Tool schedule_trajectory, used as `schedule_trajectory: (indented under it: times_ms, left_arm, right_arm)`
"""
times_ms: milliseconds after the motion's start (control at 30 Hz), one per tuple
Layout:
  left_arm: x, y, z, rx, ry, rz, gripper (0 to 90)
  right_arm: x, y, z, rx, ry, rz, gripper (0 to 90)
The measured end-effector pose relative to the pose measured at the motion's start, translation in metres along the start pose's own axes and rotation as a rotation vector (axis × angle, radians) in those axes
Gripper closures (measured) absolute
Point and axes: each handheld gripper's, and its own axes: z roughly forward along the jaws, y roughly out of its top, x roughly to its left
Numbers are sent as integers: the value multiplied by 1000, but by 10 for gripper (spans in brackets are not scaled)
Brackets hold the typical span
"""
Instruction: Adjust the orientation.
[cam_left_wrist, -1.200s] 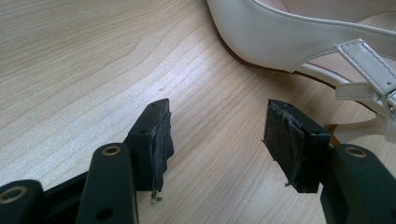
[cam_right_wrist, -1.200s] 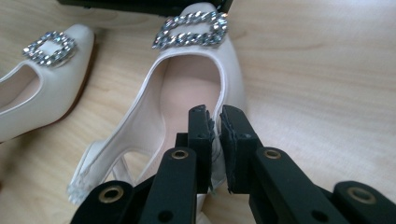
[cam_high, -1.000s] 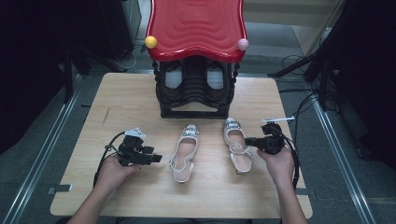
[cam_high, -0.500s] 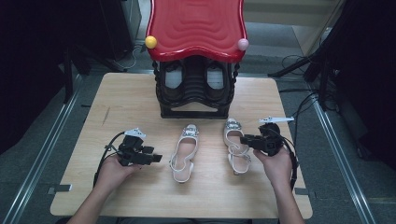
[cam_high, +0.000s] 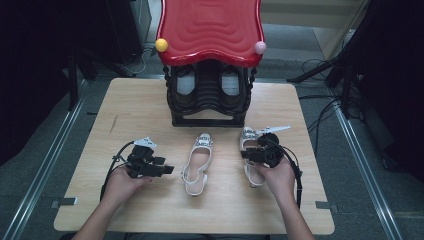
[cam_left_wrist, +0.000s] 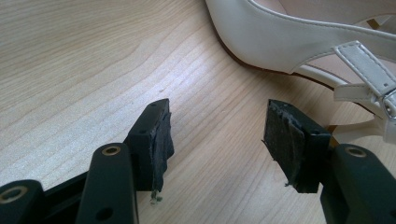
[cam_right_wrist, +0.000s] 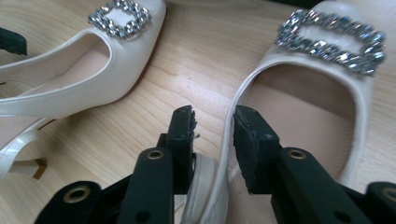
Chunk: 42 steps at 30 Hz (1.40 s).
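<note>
Two white slingback shoes with rhinestone buckles, lying side by side on the near half of the wooden table (cam_high: 150, 107), toes pointing away from the person, toward the black rack. Right shoe (cam_high: 250, 150) partly covered by the right gripper (cam_high: 247, 154); in the right gripper view, side wall of this shoe (cam_right_wrist: 229, 140) standing in the narrow gap between the two black jaws, one jaw outside the shoe, the other over the insole; jaws nearly together astride the wall, contact of the pads with it not clear, so grasp cannot be told. Rhinestone buckle (cam_right_wrist: 334, 42) at the toe, beyond the jaws. Left shoe (cam_high: 198, 162) free on the table, between the two grippers, heel strap toward the person; seen also at upper left of the right gripper view (cam_right_wrist: 84, 70). Left gripper (cam_high: 167, 170) held in the left hand (cam_high: 120, 182) just above or on the table, pointing toward the left shoe, near it but apart; in the left gripper view, jaws spread wide with nothing between but bare wood, heel strap and side of the left shoe (cam_left_wrist: 299, 37) beyond the tips. Right hand (cam_high: 275, 175) around the right gripper, cable looping at its side. Black rack (cam_high: 210, 95) with red wavy top (cam_high: 210, 27) at the far edge of the table, a yellow ball (cam_high: 161, 45) and a pink ball (cam_high: 260, 47) at its front corners.
</note>
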Motion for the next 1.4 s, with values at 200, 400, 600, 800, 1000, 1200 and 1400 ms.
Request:
schedule_trajectory:
  times_ms: [200,400,600,800,1000,1200,1400]
  left_arm:
    - [-1,0,1,0,-3,3,417]
    - [-1,0,0,-5,-5,1,416]
    - [-1,0,1,-4,-6,5,416]
    - [-2,0,0,-6,-4,8,416]
    - [-2,1,1,-7,-6,7,417]
    - [-3,1,1,-6,-9,14,416]
    - [-6,2,2,-8,-4,19,423]
  right_arm:
    - [1,0,9,32,-29,-10,790]
    - [1,3,2,41,-33,28,799]
    - [19,5,-2,45,16,11,799]
    - [42,8,6,63,51,-44,799]
    - [58,9,16,73,75,-72,798]
    - [71,9,27,76,102,-96,796]
    - [70,6,33,61,132,-104,739]
